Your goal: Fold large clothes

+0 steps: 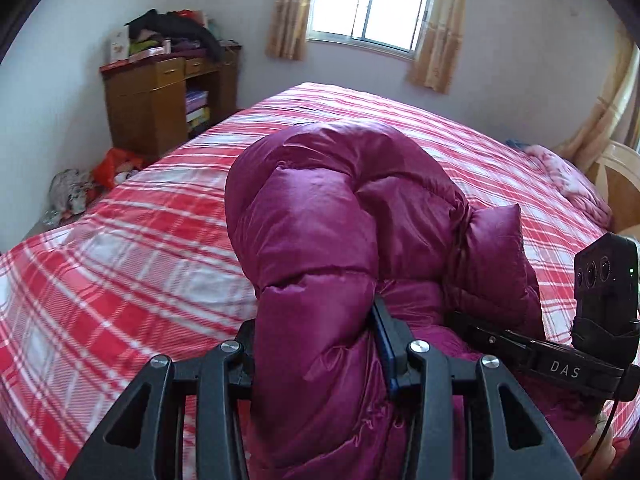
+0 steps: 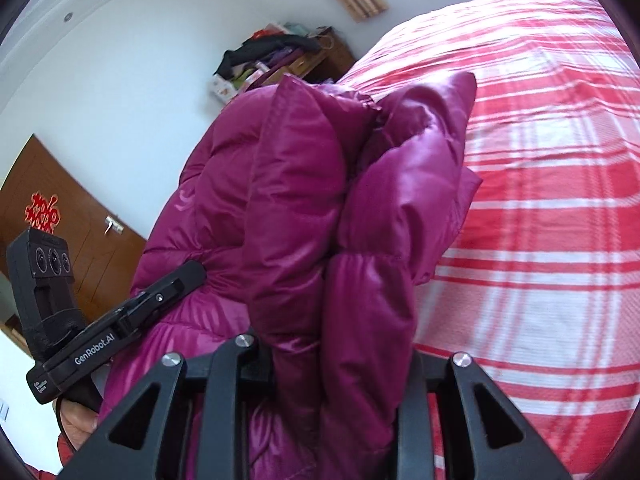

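A magenta puffer jacket (image 1: 344, 216) is bunched up and held off the red-and-white plaid bed (image 1: 120, 240). My left gripper (image 1: 316, 340) is shut on a thick fold of the jacket, which bulges between its jaws. My right gripper (image 2: 340, 360) is shut on another thick fold of the jacket (image 2: 320, 184). Both pairs of fingertips are buried in the fabric. The right gripper's body (image 1: 560, 360) shows at the right of the left wrist view, pressed into the jacket. The left gripper's body (image 2: 120, 328) shows at the left of the right wrist view.
A wooden desk (image 1: 160, 100) piled with clothes stands against the far wall left of the bed. Bags (image 1: 116, 164) lie on the floor by it. A window (image 1: 372, 0) with curtains is behind. A pink blanket (image 1: 568, 176) lies at the bed's right. A brown door (image 2: 60, 220) is at left.
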`<state>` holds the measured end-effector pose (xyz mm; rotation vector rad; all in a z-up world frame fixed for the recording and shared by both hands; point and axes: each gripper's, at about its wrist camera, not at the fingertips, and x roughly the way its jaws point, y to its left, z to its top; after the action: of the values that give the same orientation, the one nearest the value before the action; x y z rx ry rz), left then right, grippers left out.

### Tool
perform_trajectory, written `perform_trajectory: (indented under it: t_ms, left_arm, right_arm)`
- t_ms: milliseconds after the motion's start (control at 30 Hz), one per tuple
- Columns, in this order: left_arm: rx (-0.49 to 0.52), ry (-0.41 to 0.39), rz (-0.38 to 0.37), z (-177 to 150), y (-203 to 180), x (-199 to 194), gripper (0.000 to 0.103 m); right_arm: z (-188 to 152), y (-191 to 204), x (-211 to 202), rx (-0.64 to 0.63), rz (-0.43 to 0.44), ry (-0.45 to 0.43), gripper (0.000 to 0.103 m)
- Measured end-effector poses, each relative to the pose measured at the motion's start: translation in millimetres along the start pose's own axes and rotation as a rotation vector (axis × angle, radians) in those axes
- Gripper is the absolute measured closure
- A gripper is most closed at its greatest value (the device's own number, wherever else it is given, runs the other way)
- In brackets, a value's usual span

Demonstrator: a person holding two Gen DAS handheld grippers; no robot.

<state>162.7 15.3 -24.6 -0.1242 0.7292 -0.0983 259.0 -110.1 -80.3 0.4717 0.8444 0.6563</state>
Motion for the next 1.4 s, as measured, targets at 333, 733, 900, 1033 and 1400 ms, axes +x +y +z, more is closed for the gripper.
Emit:
perform_trajectory:
  t_ms: [333,733,900,1033,1400]
  left_arm:
    - [-0.076,-0.043,0.120,-4,62,-31,0.059]
    - [-0.174,-0.099,0.321,1,152,-44,0.059]
    - [-0.210,-0.079,0.385,2,184,-29,0.059]
    - [-0.232,-0.059,0.409,3,203,-11,0.059]
    - [-0.223,-0.053,0.466,-11,210,14,0.049]
  right_arm:
    - [27,38,65,-0.097,0.076,0.076,0.074]
    - [40,98,159,-0.217,0.211,0.142,0.074]
    - [38,96,194,-0.241,0.222,0.181,0.074]
    - [38,86,205,-0.237,0.221,0.190,0.074]
    - [38,72,216,-0.184,0.185,0.232,0.070]
